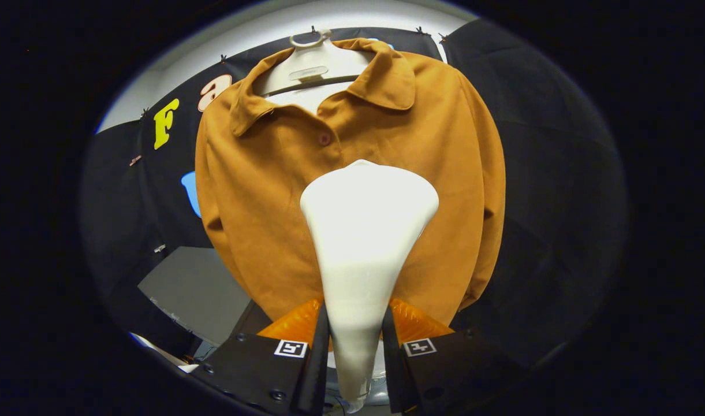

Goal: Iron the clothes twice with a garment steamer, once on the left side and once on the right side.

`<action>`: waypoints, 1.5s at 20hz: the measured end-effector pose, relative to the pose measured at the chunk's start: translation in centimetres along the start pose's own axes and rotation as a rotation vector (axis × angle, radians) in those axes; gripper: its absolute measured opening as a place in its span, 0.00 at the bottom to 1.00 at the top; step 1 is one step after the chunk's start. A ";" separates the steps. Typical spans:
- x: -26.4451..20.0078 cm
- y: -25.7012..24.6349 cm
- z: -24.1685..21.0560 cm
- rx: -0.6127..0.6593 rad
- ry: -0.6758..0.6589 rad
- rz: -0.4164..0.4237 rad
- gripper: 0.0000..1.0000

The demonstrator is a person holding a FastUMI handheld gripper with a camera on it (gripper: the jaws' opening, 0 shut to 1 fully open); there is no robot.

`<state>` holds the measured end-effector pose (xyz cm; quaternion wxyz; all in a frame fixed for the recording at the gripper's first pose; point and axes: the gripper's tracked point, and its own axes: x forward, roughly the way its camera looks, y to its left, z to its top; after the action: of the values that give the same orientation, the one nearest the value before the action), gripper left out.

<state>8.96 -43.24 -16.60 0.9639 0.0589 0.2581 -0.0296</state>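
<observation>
Two fingers (pixel 355 341) pinching garment steamer (pixel 366 231) handle, head at frame centre, over brown shirt (pixel 260 190) placket on hanger (pixel 309 63). Probably mid-pass; cannot tell which side done.

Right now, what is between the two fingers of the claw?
In the gripper view, the steamer sits between the fingers of the claw, both pressing its narrow handle. Its wide head points at the shirt beyond.

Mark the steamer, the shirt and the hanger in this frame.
garment steamer (pixel 366 231), gripper view: on its wide white head, between the fingers.
shirt (pixel 260 196), gripper view: on the chest panel beside the steamer.
hanger (pixel 309 63), gripper view: on its white neck inside the collar.
</observation>
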 end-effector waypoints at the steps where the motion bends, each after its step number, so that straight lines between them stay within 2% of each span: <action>1: 0.1 -0.7 0.7 0.001 -0.010 -0.006 0.45; 6: 1.6 -3.3 2.5 0.015 -0.018 -0.004 0.45; 10: 3.2 -4.0 1.2 0.007 0.021 0.018 0.45; 16: 5.6 -4.9 -4.7 0.030 0.150 0.025 0.45; 30: 6.6 -7.9 -17.0 0.113 0.395 -0.055 0.46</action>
<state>5.62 -49.09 -35.27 0.8885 0.1108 0.4415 -0.0581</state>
